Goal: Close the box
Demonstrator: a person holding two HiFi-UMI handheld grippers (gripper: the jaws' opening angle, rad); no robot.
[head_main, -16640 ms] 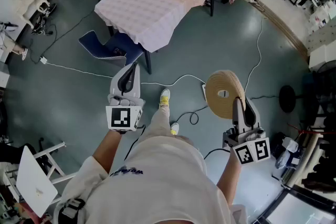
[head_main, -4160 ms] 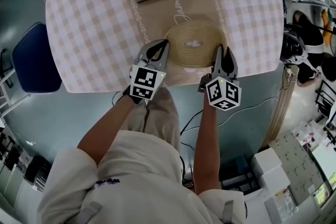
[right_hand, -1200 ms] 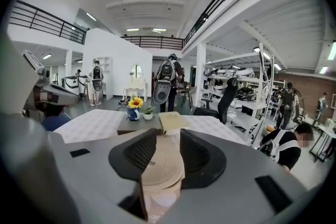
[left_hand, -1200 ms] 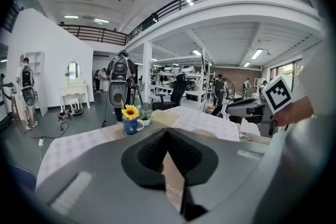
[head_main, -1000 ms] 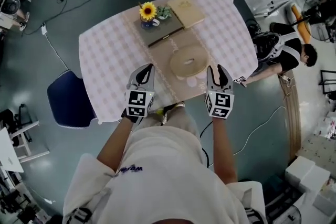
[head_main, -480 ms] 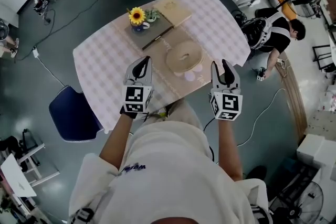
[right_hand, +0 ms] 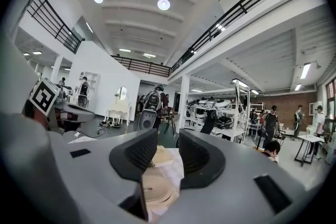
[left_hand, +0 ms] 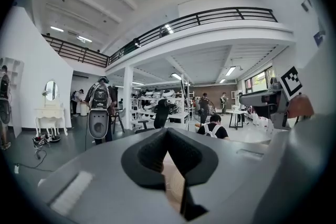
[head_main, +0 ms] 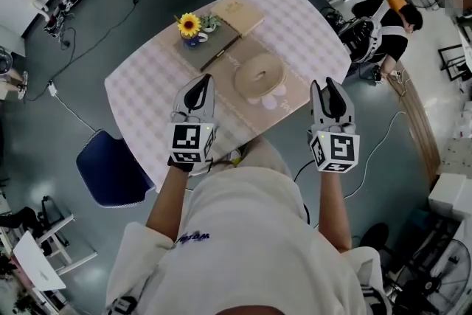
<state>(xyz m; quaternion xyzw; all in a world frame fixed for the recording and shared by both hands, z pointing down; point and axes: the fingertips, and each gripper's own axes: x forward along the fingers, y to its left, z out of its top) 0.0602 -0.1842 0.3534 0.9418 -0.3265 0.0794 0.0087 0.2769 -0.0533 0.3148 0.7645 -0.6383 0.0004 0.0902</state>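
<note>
A round woven straw box sits with its lid on, on the pale runner of the checked table. Both grippers hang above the table's near edge, apart from the box. My left gripper is to the box's near left, its jaws together with nothing held; its own view shows the tips of my left gripper meeting. My right gripper is to the box's near right, past the table edge. Its jaws are closing with a gap and nothing between them. Past my right gripper, the box lies far below.
A sunflower in a vase, a dark book and a tan book lie at the table's far side. A blue chair stands at the left. A person crouches right of the table. Cables run over the floor.
Both grippers have drawn back from the box and spread apart; the right one has swung rightward off the table edge. The box stays put with its lid on.
</note>
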